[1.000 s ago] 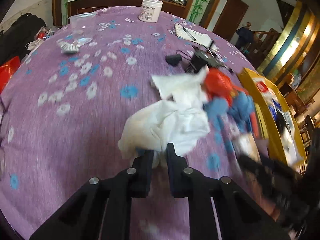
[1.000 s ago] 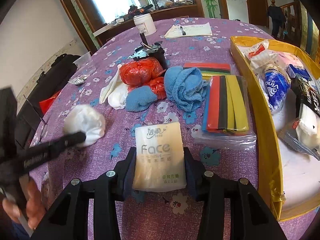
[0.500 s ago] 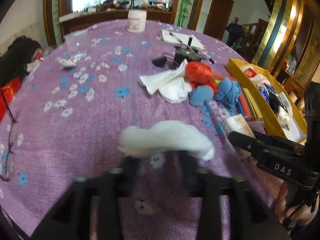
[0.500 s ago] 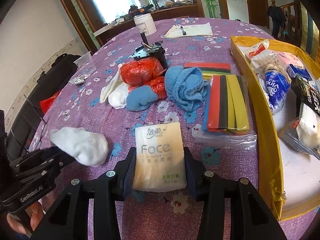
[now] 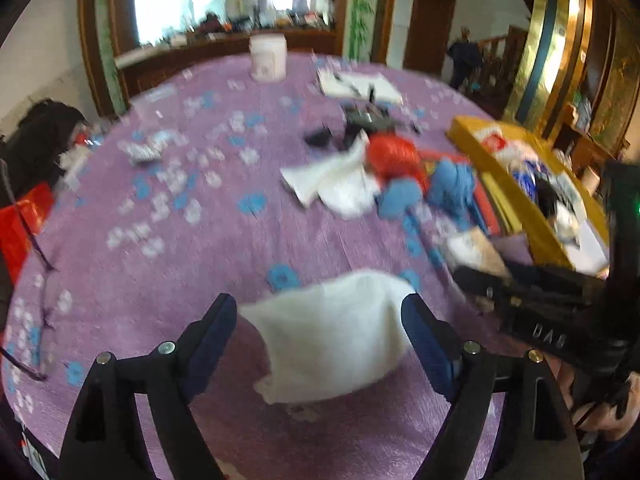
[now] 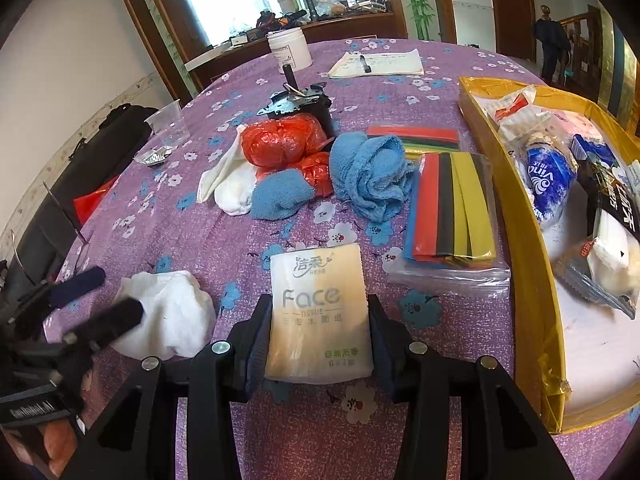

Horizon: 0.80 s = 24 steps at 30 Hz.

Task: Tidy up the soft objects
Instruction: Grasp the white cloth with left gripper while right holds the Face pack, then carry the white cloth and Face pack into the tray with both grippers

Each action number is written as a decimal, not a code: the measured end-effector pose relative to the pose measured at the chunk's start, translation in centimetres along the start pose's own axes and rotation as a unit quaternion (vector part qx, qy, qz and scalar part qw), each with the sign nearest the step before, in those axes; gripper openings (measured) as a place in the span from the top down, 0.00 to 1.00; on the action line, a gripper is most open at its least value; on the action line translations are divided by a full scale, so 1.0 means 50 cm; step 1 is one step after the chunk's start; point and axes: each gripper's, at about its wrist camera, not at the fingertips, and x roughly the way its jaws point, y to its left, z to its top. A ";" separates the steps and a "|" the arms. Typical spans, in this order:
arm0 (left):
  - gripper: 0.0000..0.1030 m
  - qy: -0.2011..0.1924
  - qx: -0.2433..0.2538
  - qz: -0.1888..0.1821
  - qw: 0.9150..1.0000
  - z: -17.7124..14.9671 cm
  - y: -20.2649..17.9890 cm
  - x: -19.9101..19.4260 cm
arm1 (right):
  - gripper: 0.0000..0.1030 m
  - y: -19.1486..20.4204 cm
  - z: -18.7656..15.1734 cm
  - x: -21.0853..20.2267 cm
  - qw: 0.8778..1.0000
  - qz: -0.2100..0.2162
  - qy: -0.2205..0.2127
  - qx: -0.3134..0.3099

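Left tool: my jaws have just been opening and now stand wide apart; the white cloth lies between them on the desk, and the pads no longer press it.
White cloth: a soft bunched wad on the near left part of the purple flowered desk, just left of the tissue pack.
Right tool: I have it clamped on the tissue pack, one pad against each long side.
Tissue pack: flat on the desk at the near middle, its printed face up.
Pile of soft things: farther off, in the middle of the desk, a second white cloth, a small blue cloth, a red plastic bundle and a crumpled blue towel lie touching one another.
Coloured strips: a clear bag of them sits right of the blue towel.
Yellow box: along the right edge of the desk, holding packets.
Far side: a white jar and a notepad.
Left view: blurred; small details there I cannot tell.
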 end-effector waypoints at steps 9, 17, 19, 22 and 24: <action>0.66 0.022 0.021 -0.004 1.000 -0.026 -0.031 0.043 | 0.52 -0.001 0.001 0.001 1.000 0.003 0.000 0.003; 0.87 0.000 -0.010 -0.036 0.999 -0.018 -0.014 0.019 | 0.53 -0.009 0.000 -0.003 1.000 0.012 -0.004 0.012; 0.87 -0.008 -0.015 -0.049 0.999 -0.015 -0.010 0.004 | 0.53 -0.010 -0.001 -0.005 1.000 0.011 -0.005 0.012; 0.87 -0.019 -0.014 -0.054 0.998 -0.010 -0.012 -0.014 | 0.53 -0.010 -0.002 -0.009 1.000 0.008 -0.010 0.014; 0.87 -0.023 -0.010 -0.058 0.998 -0.006 -0.019 -0.022 | 0.53 -0.011 -0.003 -0.016 1.000 0.006 -0.017 0.013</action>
